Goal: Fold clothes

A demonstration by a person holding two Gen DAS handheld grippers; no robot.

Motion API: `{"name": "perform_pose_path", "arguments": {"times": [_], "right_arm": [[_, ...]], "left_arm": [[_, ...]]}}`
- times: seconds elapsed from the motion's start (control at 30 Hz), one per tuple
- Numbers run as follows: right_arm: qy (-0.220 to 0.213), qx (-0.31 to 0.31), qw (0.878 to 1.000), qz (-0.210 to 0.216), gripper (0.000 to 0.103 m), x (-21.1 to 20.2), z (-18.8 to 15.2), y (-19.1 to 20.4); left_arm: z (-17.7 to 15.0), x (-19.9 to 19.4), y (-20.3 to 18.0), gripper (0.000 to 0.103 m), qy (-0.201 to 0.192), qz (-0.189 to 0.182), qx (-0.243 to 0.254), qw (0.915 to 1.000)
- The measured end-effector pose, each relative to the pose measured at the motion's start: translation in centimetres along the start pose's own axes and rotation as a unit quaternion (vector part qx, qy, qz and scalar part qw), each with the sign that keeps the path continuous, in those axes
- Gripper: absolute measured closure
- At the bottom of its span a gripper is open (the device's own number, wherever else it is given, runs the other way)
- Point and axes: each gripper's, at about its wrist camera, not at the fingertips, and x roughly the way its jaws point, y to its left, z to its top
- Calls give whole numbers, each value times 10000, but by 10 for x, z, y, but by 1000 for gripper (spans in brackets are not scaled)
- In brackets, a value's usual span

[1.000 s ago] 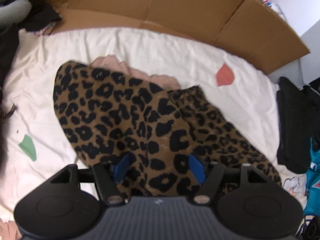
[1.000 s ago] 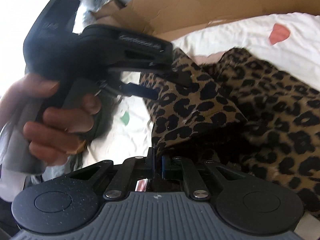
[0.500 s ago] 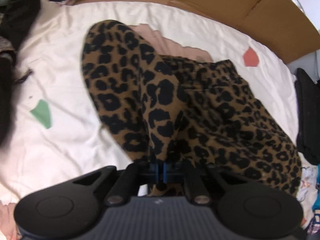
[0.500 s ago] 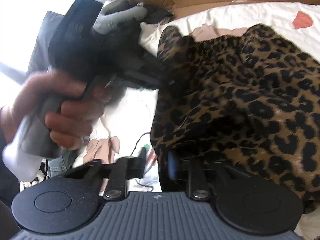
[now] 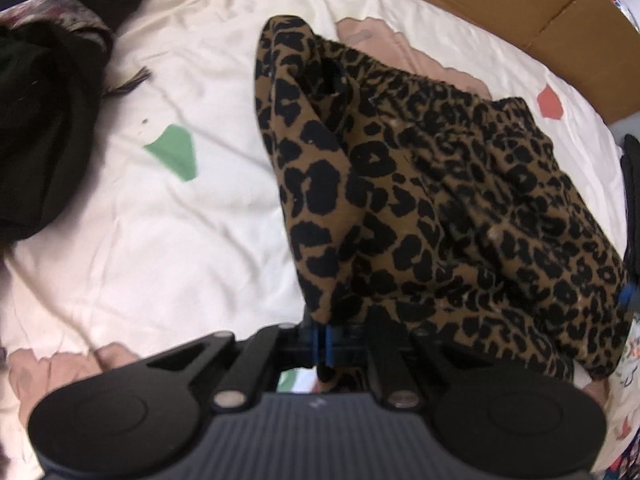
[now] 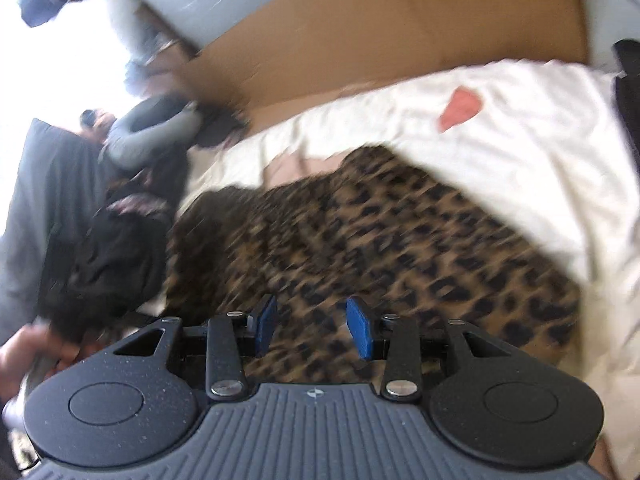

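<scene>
A leopard-print garment (image 5: 432,200) lies on the white bed sheet (image 5: 180,240), one side folded over the rest. My left gripper (image 5: 322,344) is shut on the near edge of that folded layer, its blue pads pressed together on the cloth. In the right wrist view the same leopard-print garment (image 6: 360,240) appears blurred below my right gripper (image 6: 314,328), which is open with its blue pads apart and nothing between them. A blue tip of the right gripper shows at the garment's right edge in the left wrist view.
A dark pile of clothes (image 5: 44,112) sits at the left of the sheet. Brown cardboard (image 5: 520,4) stands along the far edge of the bed. A green patch (image 5: 174,152) and a red patch (image 5: 550,102) mark the sheet. A hand (image 6: 24,356) shows at lower left.
My left gripper went from open to shut on the garment's edge and holds it. My right gripper let go of the cloth, opened and pulled away.
</scene>
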Motion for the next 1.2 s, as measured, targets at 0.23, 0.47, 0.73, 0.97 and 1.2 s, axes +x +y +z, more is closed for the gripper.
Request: {"name": "perform_pose_path", "arguments": {"times": [0.23, 0.47, 0.73, 0.97, 1.2], "right_arm": [[-387, 261, 9968, -652, 56, -13, 16, -34], [-239, 615, 9911, -1159, 51, -9, 11, -71], [-68, 673, 9904, -1202, 42, -11, -1, -87], [56, 694, 9904, -1197, 42, -14, -10, -100], [335, 645, 9939, -831, 42, -20, -30, -103]], "left_arm": [[-20, -8, 20, 100, 76, 83, -81, 9999], [-32, -12, 41, 100, 181, 227, -246, 9993], [-38, -17, 61, 101, 209, 370, -346, 9985], [-43, -16, 67, 102, 199, 442, -411, 9980], [-47, -18, 64, 72, 221, 25, -430, 9988]]}}
